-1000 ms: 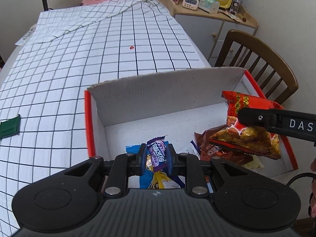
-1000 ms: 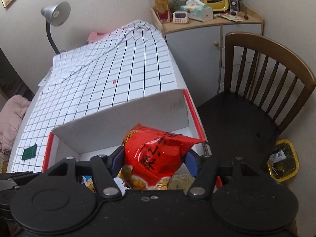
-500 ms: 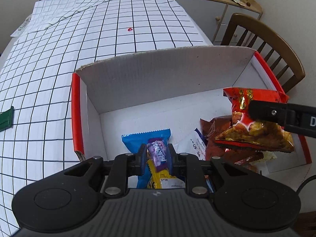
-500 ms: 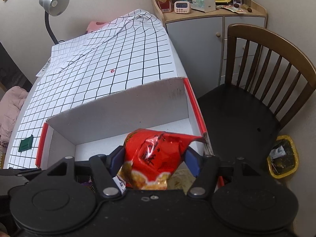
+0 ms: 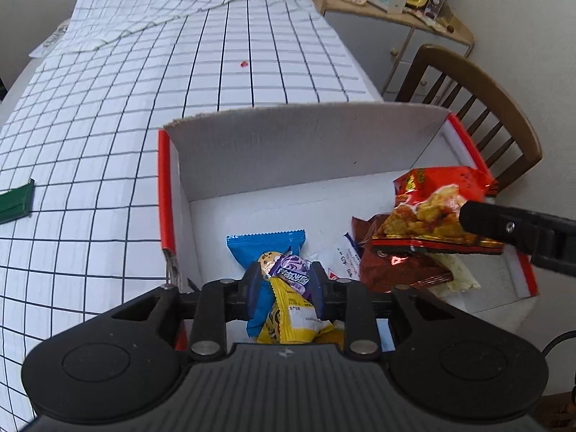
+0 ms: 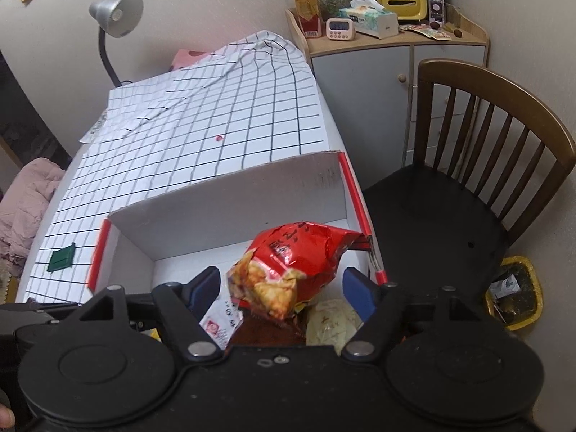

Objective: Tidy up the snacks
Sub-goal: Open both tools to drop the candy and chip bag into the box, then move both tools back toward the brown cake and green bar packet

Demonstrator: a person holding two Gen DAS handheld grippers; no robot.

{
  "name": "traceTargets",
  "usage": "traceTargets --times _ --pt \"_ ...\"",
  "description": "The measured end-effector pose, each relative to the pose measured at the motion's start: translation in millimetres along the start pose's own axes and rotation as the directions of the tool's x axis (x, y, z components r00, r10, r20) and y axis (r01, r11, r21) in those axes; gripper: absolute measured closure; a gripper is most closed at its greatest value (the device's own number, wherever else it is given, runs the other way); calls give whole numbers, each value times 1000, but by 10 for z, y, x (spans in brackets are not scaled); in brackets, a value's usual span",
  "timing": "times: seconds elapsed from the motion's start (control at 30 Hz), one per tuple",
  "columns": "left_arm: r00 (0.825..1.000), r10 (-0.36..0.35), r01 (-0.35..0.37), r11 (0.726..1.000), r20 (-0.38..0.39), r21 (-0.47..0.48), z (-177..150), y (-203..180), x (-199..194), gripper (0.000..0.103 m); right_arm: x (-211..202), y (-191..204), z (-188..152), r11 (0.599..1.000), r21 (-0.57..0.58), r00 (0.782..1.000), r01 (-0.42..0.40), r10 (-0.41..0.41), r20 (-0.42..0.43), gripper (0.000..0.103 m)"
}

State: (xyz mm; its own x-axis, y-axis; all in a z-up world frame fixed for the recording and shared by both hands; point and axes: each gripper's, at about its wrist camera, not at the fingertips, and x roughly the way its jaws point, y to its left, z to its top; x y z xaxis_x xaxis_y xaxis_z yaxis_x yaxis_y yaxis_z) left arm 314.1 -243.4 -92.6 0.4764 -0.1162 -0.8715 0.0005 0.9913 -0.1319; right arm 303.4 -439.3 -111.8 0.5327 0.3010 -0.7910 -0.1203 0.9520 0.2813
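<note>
Left wrist view: I see the box (image 5: pixel 306 144) at the near end of the table (image 5: pixel 144 108), open at the top.
Left gripper (image 5: pixel 286 288): my jaws are opening, narrowly apart; a purple candy (image 5: pixel 293 270) sits between the pads, and I judge the pads no longer press it. It hangs just above the packets on the box floor.
Box contents, left part: a blue packet (image 5: pixel 266 239) and a yellow packet (image 5: pixel 293 313) lie under that candy.
Right gripper (image 6: pixel 280 288): my jaws are opening and stand wide; the red chip bag (image 6: pixel 295 262) is between them, with a gap at each pad, so I read it as let go.
Red chip bag, place: inside the box at its right wall, resting on a brown packet (image 5: pixel 396 270) and a pale packet (image 6: pixel 333 318).
Outside the box: a green packet (image 5: pixel 16 205) lies on the table, well apart from the box's left wall.
Done: I judge most snacks boxed, these two being dropped in.
Left: I judge the green packet remains to be collected.
</note>
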Motion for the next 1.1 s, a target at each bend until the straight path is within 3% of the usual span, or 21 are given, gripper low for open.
traceTargets --times 0.23,0.3,0.37,0.73,0.9,0.97,1.1 --pt "998 -16 15 1000 67 15 -79 23 -342 72 -294 87 -114 999 -35 999 -31 32 36 24" --pt "996 -22 20 1000 90 19 -106 36 -444 55 -376 122 -143 998 -48 998 -40 42 48 23" --pt "992 -24 22 1000 127 18 -139 63 -562 46 -460 171 -172 997 -61 997 -51 54 62 21" --pt "974 -20 19 1000 225 9 -313 310 -1049 43 -788 581 -306 977 -152 980 -147 165 112 13" --pt "965 -20 21 1000 261 -3 -405 536 -1243 42 -839 851 -320 965 -181 968 -192 217 127 10" --pt "961 -15 18 1000 276 -8 -435 648 -1318 39 -854 979 -346 960 -204 964 -193 225 144 3" --pt "952 -7 14 1000 307 -20 -491 900 -1464 35 -853 1253 -381 947 -247 955 -205 249 162 3"
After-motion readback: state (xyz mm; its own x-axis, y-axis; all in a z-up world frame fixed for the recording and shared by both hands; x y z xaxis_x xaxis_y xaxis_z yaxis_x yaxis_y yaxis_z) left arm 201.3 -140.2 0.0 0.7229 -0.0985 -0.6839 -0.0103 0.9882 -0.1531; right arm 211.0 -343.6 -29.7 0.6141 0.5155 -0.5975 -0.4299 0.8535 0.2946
